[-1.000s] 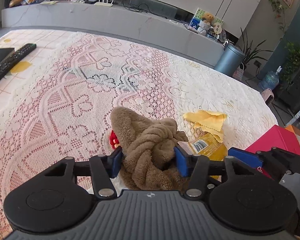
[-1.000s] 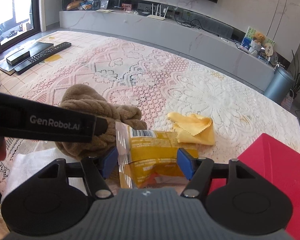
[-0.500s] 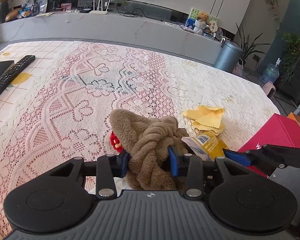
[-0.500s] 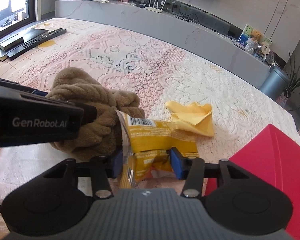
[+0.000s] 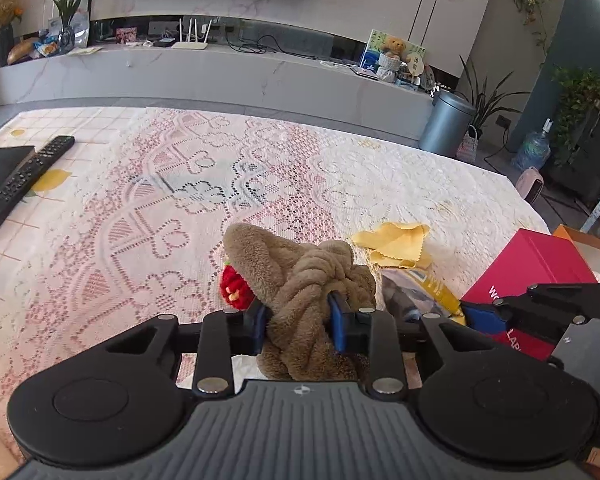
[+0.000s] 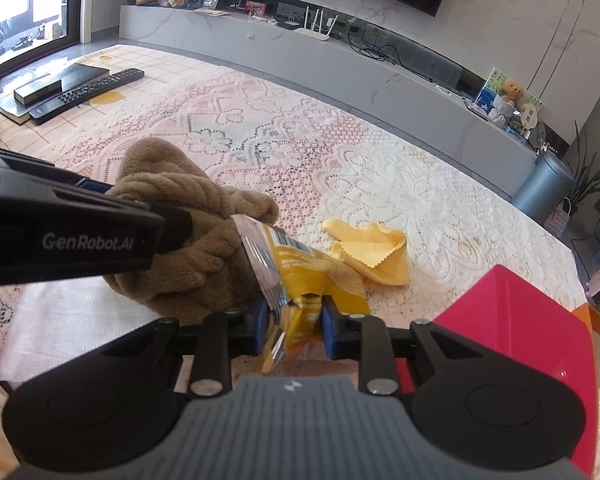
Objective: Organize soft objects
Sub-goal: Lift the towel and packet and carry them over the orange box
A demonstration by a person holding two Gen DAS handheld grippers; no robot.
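Right now we have both tools loaded at once. Our left gripper has its blue fingers pressed narrow into the brown plush toy, pinching a fold of its twisted, rope-like fleece; a small red knitted piece sticks out at the toy's left side. Our right gripper has its fingers squeezed onto the crumpled lower end of the yellow snack packet, whose silver edge rests against the toy. Both things sit at the near edge of the counter with its lace cloth, touching each other, and we cannot tell whether either is lifted clear of the surface.

We judge the step in hand to be the pickup of these two items, with sorting not yet done. A yellow cloth lies loose just beyond the packet, untouched, and a red box stands to the right, near the packet. The box looks a likely place for the soft things, though we cannot see whether it is open.

Next we need to part the two loads, since the packet leans on the toy, and raise each without dragging the lace. The plush will sag from a single pinch, so a steady carry matters; the packet may slip from its foil crease.
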